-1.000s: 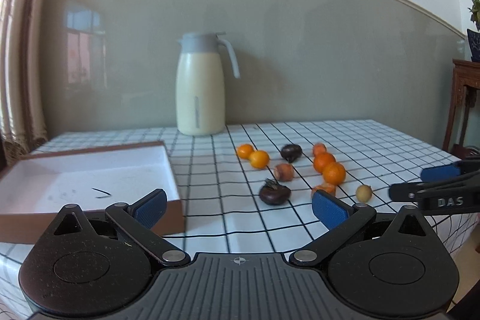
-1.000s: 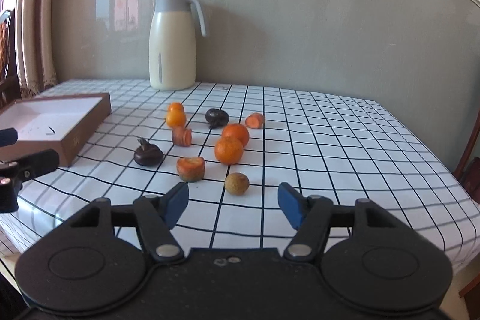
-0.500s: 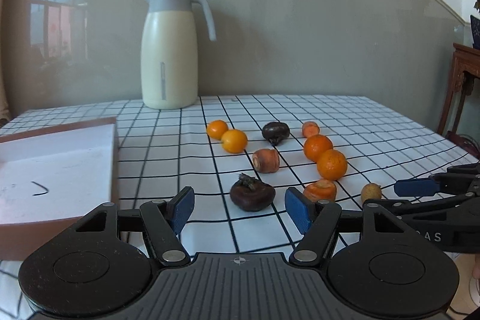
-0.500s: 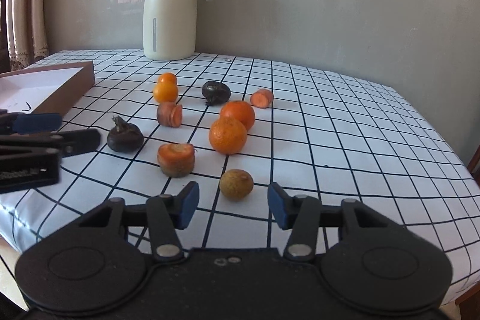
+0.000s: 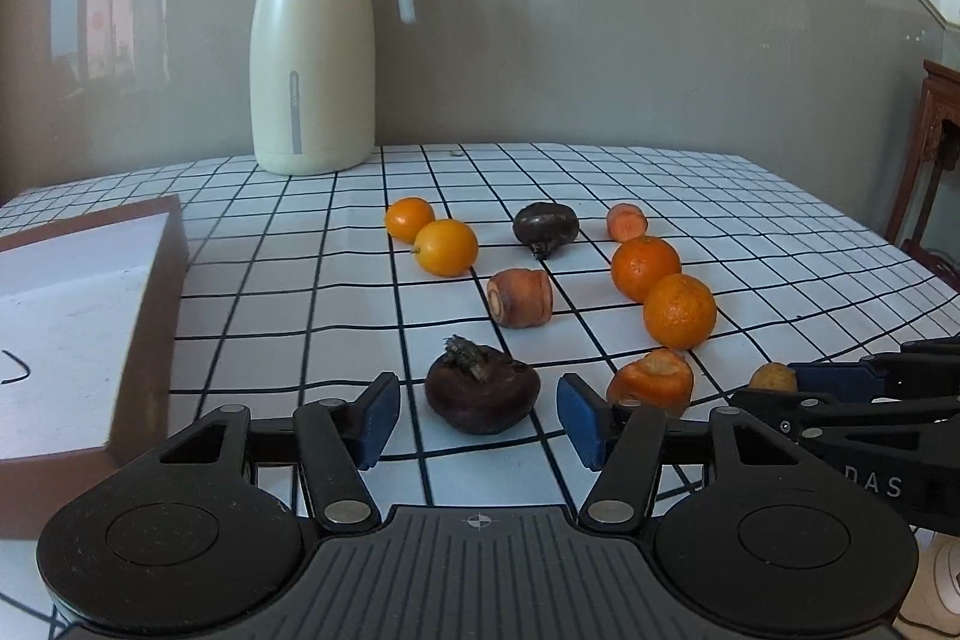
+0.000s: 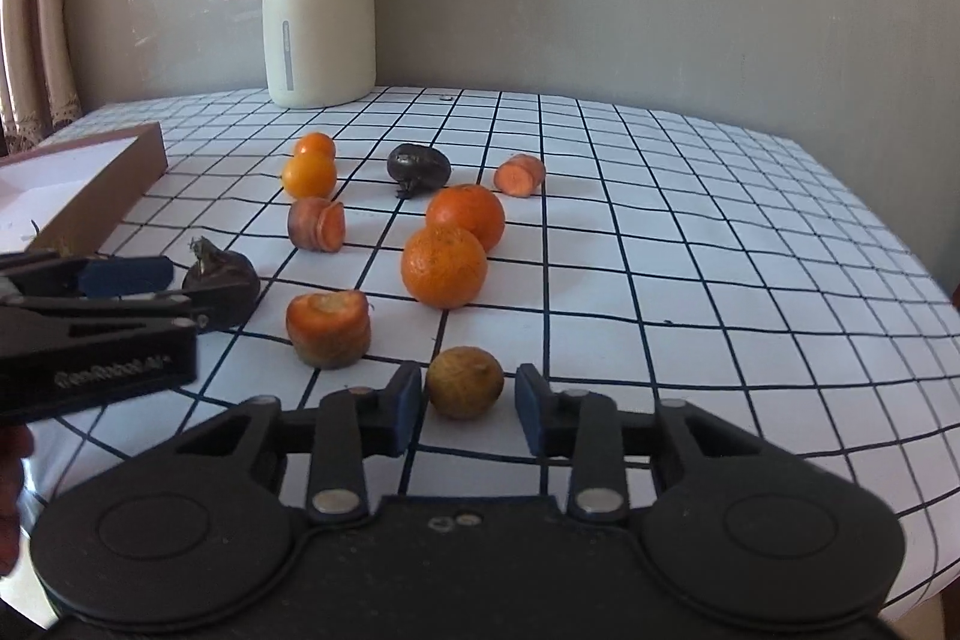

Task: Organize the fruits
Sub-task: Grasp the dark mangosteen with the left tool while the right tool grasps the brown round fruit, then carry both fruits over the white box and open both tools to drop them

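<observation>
On the checked tablecloth [image 5: 312,280] lie several fruits and carrot pieces. A dark water chestnut [image 5: 482,391] sits between the blue pads of my left gripper [image 5: 477,418]. Its jaws are closing, and gaps still show on both sides of the chestnut. My right gripper [image 6: 465,412] has its pads against a small brown fruit [image 6: 465,381] at the table's near edge. Two oranges [image 6: 444,265] and a cut carrot stub [image 6: 329,325] lie just beyond it. From the side, the left gripper [image 6: 150,280] shows at the left of the right wrist view.
A brown box with a white inside [image 5: 72,316] stands at the left. A cream jug [image 5: 312,40] stands at the back by the wall. Two kumquats [image 5: 446,247], another dark chestnut [image 5: 545,226] and two more carrot pieces [image 5: 521,297] lie mid-table.
Both grippers came forward and down to the near fruits, and both pairs of jaws narrowed. The chestnut now lies between the left pads and the brown fruit between the right pads.
</observation>
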`<state>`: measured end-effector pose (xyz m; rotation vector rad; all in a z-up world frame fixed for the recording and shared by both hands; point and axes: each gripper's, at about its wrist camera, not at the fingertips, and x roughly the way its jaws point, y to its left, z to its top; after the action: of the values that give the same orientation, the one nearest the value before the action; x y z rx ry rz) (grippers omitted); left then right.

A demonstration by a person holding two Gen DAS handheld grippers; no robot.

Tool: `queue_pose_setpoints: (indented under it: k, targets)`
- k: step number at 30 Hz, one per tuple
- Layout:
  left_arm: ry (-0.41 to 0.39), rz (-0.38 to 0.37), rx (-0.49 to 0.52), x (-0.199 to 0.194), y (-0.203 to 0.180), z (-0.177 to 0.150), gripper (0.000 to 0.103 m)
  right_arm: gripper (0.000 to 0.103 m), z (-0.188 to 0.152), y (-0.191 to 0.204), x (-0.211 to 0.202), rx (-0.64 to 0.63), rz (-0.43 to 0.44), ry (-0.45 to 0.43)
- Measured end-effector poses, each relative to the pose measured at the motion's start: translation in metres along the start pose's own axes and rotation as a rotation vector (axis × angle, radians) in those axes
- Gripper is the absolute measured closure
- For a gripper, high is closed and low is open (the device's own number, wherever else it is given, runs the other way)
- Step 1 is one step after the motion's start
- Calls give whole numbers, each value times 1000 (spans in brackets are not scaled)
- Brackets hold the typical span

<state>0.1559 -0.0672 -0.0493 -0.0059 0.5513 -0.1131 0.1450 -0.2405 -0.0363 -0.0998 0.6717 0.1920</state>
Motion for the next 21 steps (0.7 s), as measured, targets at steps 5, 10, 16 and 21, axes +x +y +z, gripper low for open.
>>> queue_pose_setpoints:
  k: [5, 10, 16, 21]
  targets:
    - [11, -4, -23, 3, 0, 0, 60, 84, 0, 1, 0, -15, -12, -6]
    - [-10, -1, -28, -4, 3, 0, 60, 84, 0, -3, -4, -6, -20, -23]
    - [-39, 9, -40, -26, 16, 0, 60, 84, 1, -5, -15, 14, -32, -65]
    - [-96, 33, -39, -56, 32, 4, 60, 84, 8, -1, -29, 28, -20, -111]
